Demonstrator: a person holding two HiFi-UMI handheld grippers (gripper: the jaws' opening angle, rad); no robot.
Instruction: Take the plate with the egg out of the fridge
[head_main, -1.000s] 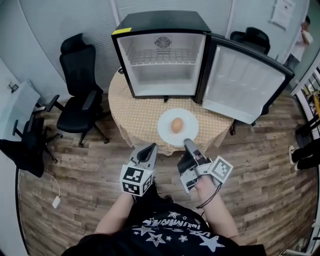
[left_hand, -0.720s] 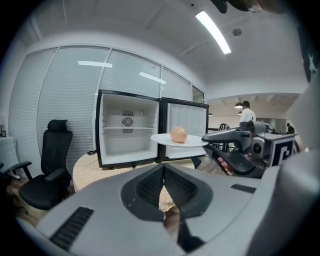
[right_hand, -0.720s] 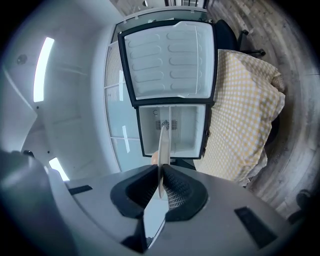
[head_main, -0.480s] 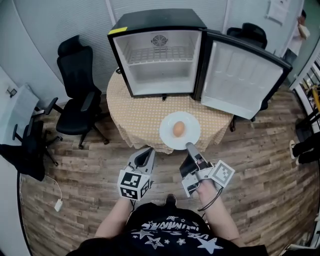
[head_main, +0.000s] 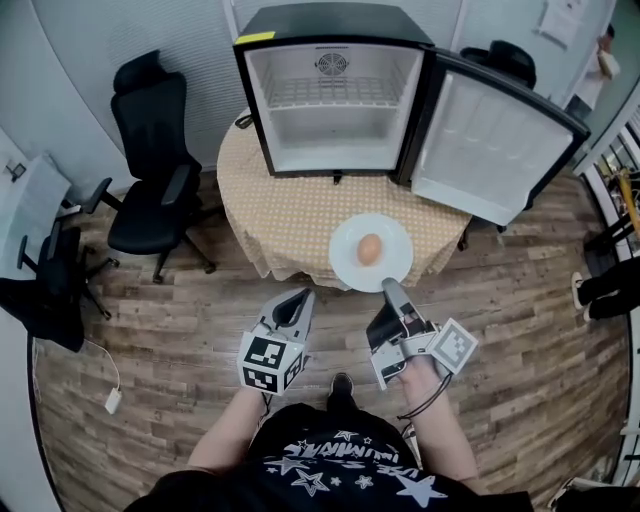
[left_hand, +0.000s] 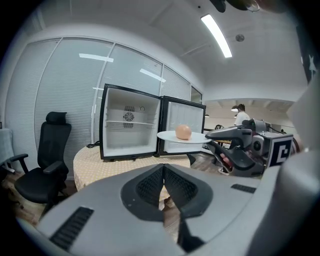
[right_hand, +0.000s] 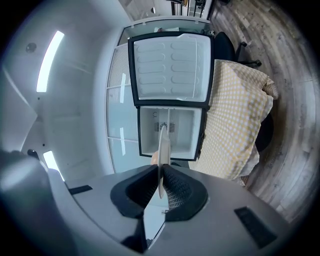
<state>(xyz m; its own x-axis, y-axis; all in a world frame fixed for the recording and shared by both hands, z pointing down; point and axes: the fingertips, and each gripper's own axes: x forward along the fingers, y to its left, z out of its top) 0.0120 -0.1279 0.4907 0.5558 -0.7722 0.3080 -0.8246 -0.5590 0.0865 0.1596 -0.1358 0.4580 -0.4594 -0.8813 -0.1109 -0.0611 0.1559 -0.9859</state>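
A white plate (head_main: 346, 251) with a brown egg (head_main: 369, 249) on it is outside the fridge (head_main: 335, 100), held level over the table's front edge. My right gripper (head_main: 390, 288) is shut on the plate's near rim. In the right gripper view the plate (right_hand: 163, 145) stands edge-on between the pads, and the egg (right_hand: 154, 159) just peeks out beside it. My left gripper (head_main: 299, 299) is shut and empty, to the left of the plate and apart from it. The left gripper view shows the plate (left_hand: 170, 135), the egg (left_hand: 183, 132) and the right gripper (left_hand: 216, 135) on the plate's rim.
The small black fridge stands open and empty on a round table (head_main: 285, 220) with a yellow dotted cloth; its door (head_main: 495, 150) swings out to the right. Black office chairs (head_main: 150, 190) stand to the left and behind. Wooden floor lies between me and the table.
The plate with the egg has come back from the middle of the table's front part to its near edge, carried by the right gripper. The left gripper has drawn back alongside.
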